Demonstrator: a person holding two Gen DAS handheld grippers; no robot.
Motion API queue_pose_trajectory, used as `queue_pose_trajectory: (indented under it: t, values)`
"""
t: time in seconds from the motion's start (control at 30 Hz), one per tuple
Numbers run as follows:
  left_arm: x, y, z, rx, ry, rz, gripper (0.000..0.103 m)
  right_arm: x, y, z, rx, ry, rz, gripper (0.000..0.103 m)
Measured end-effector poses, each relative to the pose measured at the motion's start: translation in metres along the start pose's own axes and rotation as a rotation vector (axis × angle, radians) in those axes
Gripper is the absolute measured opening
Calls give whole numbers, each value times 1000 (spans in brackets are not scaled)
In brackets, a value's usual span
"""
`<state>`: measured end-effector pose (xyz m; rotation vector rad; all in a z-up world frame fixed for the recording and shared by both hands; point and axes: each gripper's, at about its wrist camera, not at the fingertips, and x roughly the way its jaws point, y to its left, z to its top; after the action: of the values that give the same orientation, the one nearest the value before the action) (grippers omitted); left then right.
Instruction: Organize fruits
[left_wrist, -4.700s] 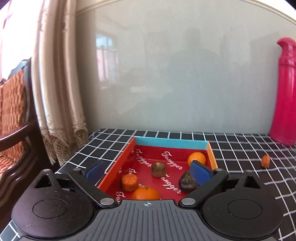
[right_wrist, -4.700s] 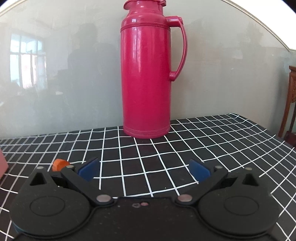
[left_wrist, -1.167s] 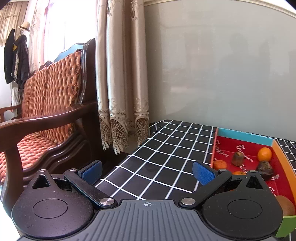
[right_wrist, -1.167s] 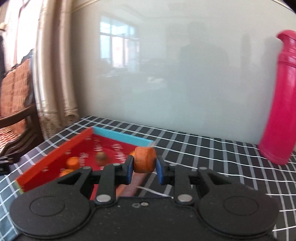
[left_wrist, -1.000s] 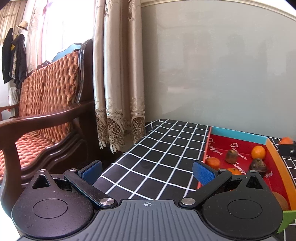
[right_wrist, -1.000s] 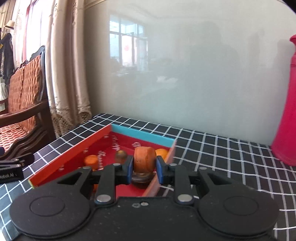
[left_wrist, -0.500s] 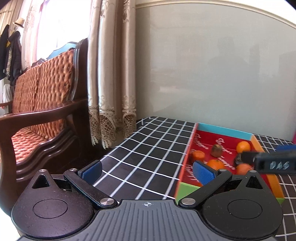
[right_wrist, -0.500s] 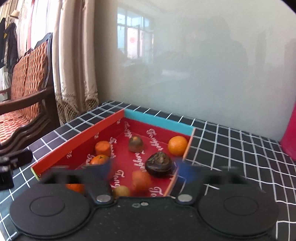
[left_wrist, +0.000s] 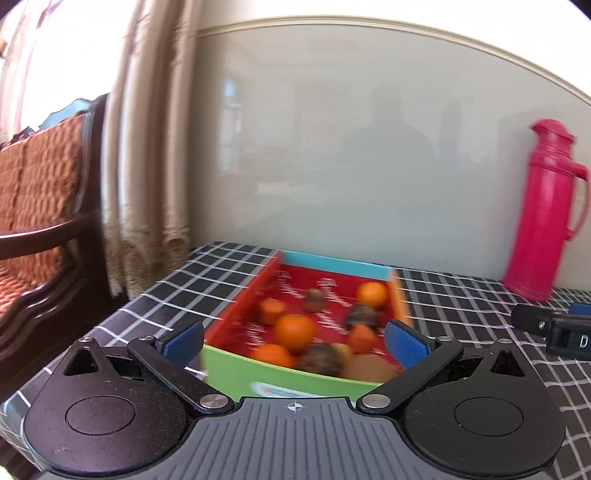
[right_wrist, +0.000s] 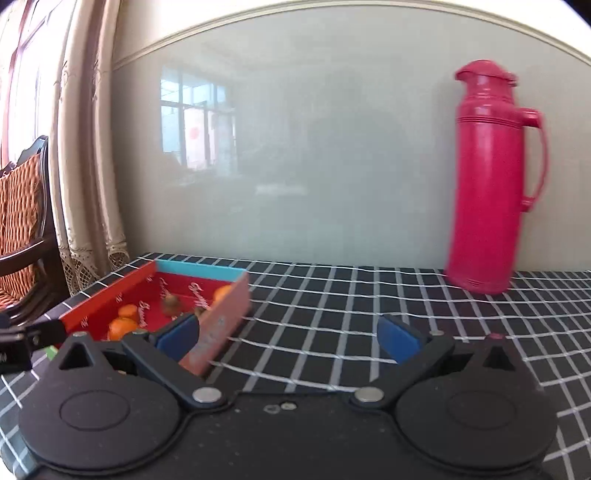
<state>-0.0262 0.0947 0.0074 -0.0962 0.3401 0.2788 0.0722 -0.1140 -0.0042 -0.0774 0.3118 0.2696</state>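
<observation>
A checked tablecloth (right_wrist: 332, 295) is seen below a grey wall; a flask (right_wrist: 491, 184) stands right, a fruit-filled tray (left_wrist: 295, 373) left; the left gripper (left_wrist: 295, 341) and right gripper (right_wrist: 288, 338) are spread wide, empty

Tall pink plastic thermos flask w/ side handle (right_wrist: 487, 184) stands upright at back right of black tablecloth w/ white grid lines (right_wrist: 332, 306), close to pale glossy wall panel (left_wrist: 351, 147). Beige lace-trimmed curtain (left_wrist: 147, 147) hangs left; dark wooden chair w/ orange quilted upholstery (left_wrist: 37, 192) beside it.
</observation>
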Motion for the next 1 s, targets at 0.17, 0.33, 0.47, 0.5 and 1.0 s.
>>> queue_pose_trajectory:
  t: [0.17,0.33,0.47,0.5,1.0]
  values:
    - [-18,-27,-9,33,15,-33,103,-36,-14,-11,-33,-35,-69,103]
    - [-39,-36,-9,72,-7,-16,103,-64,-34,-21,34,-51,-92,103]
    - [-48,-34,-9,114,-26,11,103,-74,-34,-23,37,-74,-99,103]
    - [-49,-33,-9,115,-36,14,103,-73,-31,-24,29,-75,-98,103]
    - [-48,-38,-10,135,-34,-7,103,-44,-18,-37,-11,-9,-107,103]
